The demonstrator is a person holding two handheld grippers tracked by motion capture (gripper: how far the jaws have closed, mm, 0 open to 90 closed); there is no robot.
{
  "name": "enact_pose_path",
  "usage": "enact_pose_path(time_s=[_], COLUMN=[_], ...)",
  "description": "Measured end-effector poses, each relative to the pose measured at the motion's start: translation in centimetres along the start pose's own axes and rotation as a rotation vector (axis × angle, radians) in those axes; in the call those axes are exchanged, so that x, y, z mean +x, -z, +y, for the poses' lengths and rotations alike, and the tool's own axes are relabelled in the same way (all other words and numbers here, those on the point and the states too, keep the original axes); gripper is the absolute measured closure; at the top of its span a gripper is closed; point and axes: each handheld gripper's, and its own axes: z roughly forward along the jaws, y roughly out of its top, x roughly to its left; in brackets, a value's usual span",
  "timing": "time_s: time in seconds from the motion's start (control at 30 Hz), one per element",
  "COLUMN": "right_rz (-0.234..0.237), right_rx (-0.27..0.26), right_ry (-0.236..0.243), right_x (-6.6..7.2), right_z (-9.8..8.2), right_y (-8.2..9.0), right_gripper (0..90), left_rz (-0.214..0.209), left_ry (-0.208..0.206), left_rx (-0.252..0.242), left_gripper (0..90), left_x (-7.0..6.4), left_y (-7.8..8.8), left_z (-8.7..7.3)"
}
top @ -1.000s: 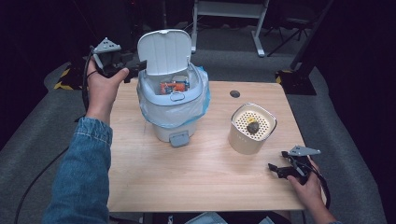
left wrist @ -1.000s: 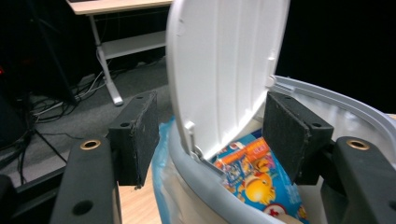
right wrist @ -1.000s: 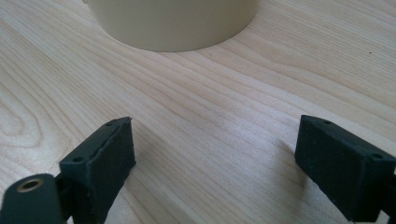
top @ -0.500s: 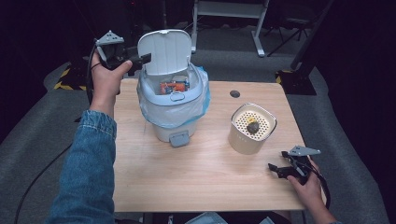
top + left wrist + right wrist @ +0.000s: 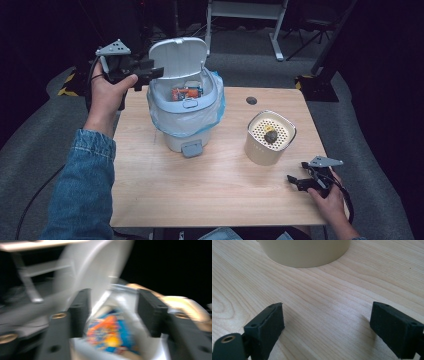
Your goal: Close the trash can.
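Observation:
A white pedal bin (image 5: 186,122) with a blue liner stands at the table's back left, its lid (image 5: 179,56) raised. An orange and blue wrapper (image 5: 186,93) lies inside; it also shows blurred in the left gripper view (image 5: 110,332). My left gripper (image 5: 153,74) is held level at the lid's left edge. Its jaws (image 5: 112,302) have just been closing but still stand apart, with the lid's edge and the bin's mouth seen between them and nothing pressed. My right gripper (image 5: 292,180) rests open on the table at the front right (image 5: 325,315), with only bare wood between its jaws.
A cream container (image 5: 267,145) with a perforated top bearing a small dark lump (image 5: 270,136) stands right of the bin, just ahead of the right gripper (image 5: 304,252). The wooden table (image 5: 200,190) has a cable hole (image 5: 251,100) at the back. A grey pedal (image 5: 192,148) juts from the bin's front.
My left hand has moved right towards the raised lid, and its jaws have narrowed. The right hand and the containers have stayed put.

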Motion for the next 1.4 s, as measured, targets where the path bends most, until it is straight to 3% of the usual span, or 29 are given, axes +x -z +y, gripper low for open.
enact_pose_path(time_s=[0.03,0.07,0.1,0.2,0.4,0.5,0.63,0.87,1.13,1.23,1.4], right_rz=[0.0,0.001,0.001,0.001,0.001,0.001,0.001,0.001,0.001,0.001,0.001], right_rx=[0.0,0.0,0.0,0.0,0.0,0.0,0.0,0.0,0.0,0.0,0.0], right_ry=[-0.001,0.0,0.0,-0.001,0.0,0.0,0.0,-0.001,0.0,0.0,-0.001], right_x=[0.0,0.0,0.0,0.0,0.0,0.0,0.0,0.0,0.0,0.0,0.0], right_z=[0.0,0.0,0.0,0.0,0.0,0.0,0.0,0.0,0.0,0.0,0.0], right_y=[0.0,0.0,0.0,0.0,0.0,0.0,0.0,0.0,0.0,0.0,0.0], right_gripper=[12.1,12.1,12.1,12.1,12.1,12.1,12.1,12.1,12.1,12.1,12.1], left_rz=[0.01,0.061,0.082,0.096,0.221,0.248,0.25,0.218,0.057,-0.017,-0.079], left_ry=[-0.017,-0.047,-0.046,-0.016,0.047,0.053,0.049,0.001,-0.043,-0.059,-0.079], left_rx=[0.026,0.048,0.038,0.007,-0.011,-0.006,0.004,0.019,0.099,0.091,0.136], left_gripper=[44.7,44.7,44.3,44.6,34.1,33.4,33.4,37.5,41.8,41.0,40.8], left_x=[-0.3,-0.6,-0.7,-0.2,1.7,2.3,2.6,2.4,0.4,-0.7,-2.3], left_y=[-0.2,-0.4,-0.4,-0.1,0.0,-0.6,-1.5,-1.7,-0.7,-0.8,-1.9], left_z=[0.0,0.0,0.0,0.2,1.1,1.5,2.0,2.5,1.6,1.2,0.7])
